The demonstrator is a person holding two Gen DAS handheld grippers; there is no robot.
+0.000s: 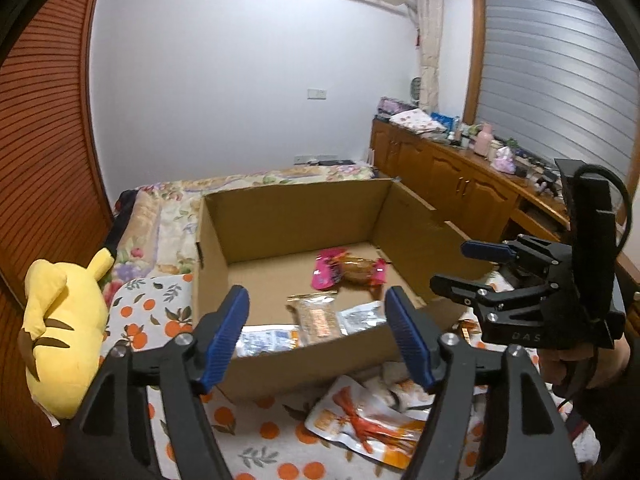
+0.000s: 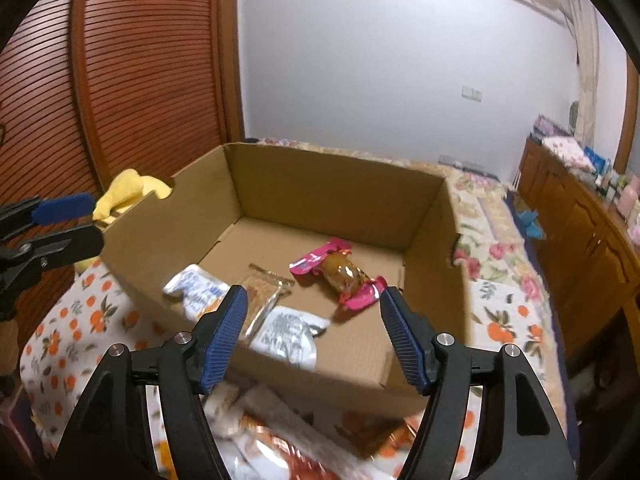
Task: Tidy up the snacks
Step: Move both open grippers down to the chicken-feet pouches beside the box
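Note:
An open cardboard box point(image 1: 320, 352) point(image 2: 344, 368) stands on the bed. Inside lie a pink-wrapped brown snack point(image 1: 352, 270) point(image 2: 340, 272), a clear packet of orange biscuits point(image 1: 316, 316) point(image 2: 260, 296), and two silver-white packets point(image 1: 360, 316) point(image 2: 292, 336) point(image 2: 196, 288). An orange-and-white snack bag point(image 1: 368, 424) point(image 2: 280, 452) lies on the bed in front of the box. My left gripper point(image 1: 316, 332) is open and empty above the box's near wall. My right gripper point(image 2: 312, 332) is open and empty, also over the near wall; it shows at the right of the left wrist view point(image 1: 452, 264).
A yellow plush toy point(image 1: 64, 336) point(image 2: 124, 192) lies left of the box. The bed has an orange-print cover point(image 1: 160, 312). A wooden cabinet point(image 1: 460, 184) with clutter runs along the right wall. A slatted wooden wardrobe point(image 2: 120, 80) stands at the left.

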